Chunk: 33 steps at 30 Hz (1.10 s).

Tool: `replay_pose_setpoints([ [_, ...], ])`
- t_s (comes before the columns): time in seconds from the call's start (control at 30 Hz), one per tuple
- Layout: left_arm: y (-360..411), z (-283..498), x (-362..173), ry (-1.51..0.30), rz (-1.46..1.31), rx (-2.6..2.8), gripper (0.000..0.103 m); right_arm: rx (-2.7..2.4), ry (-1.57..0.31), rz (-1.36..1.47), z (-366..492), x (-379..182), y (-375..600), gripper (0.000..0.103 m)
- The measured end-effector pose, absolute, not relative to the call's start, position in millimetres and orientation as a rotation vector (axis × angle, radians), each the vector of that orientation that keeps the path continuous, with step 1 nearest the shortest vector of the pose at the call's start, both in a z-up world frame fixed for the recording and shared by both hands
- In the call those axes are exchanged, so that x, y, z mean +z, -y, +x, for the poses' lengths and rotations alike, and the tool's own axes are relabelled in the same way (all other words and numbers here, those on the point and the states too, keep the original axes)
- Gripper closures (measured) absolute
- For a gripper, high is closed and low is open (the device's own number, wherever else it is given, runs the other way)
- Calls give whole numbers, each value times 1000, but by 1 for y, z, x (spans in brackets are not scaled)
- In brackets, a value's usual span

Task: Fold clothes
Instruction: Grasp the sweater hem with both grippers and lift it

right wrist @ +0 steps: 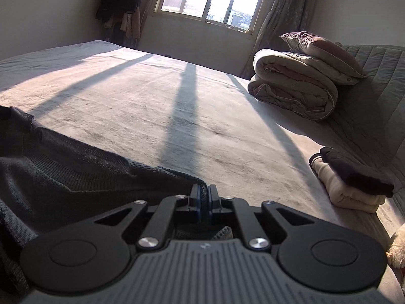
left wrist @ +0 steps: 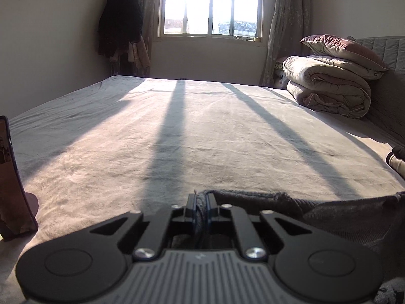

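Note:
A dark grey knitted garment (left wrist: 341, 217) lies at the near edge of the bed, stretching to the right in the left wrist view and to the left (right wrist: 63, 172) in the right wrist view. My left gripper (left wrist: 201, 200) is shut on one edge of the garment, with cloth pinched between its pads. At the opposite end, the right gripper (right wrist: 204, 192) is shut on another edge of the same garment. The knit hangs between the two grippers, and its lower part is hidden behind their bodies.
The bed sheet (left wrist: 202, 131) runs wide toward the window (left wrist: 211, 5). A folded quilt with a pillow (right wrist: 298, 81) sits at the far right. Folded cream and dark clothes (right wrist: 351, 185) lie at the right edge. A brown object (left wrist: 12, 182) stands at the left.

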State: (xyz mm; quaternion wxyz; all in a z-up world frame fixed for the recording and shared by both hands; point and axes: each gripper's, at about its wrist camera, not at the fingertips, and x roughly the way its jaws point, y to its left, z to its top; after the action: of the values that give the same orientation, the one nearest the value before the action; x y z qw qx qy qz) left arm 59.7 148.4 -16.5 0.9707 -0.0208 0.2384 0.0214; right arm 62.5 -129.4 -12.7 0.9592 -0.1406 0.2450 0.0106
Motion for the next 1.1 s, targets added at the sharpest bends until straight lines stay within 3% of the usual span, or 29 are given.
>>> replay_pose_setpoints([
  [0.6, -99, 193, 16, -321, 215, 148, 96, -147, -293, -496, 186, 10, 125, 97],
  [1.1, -96, 302, -50, -381, 277, 272, 96, -181, -344, -532, 299, -45, 97, 97],
])
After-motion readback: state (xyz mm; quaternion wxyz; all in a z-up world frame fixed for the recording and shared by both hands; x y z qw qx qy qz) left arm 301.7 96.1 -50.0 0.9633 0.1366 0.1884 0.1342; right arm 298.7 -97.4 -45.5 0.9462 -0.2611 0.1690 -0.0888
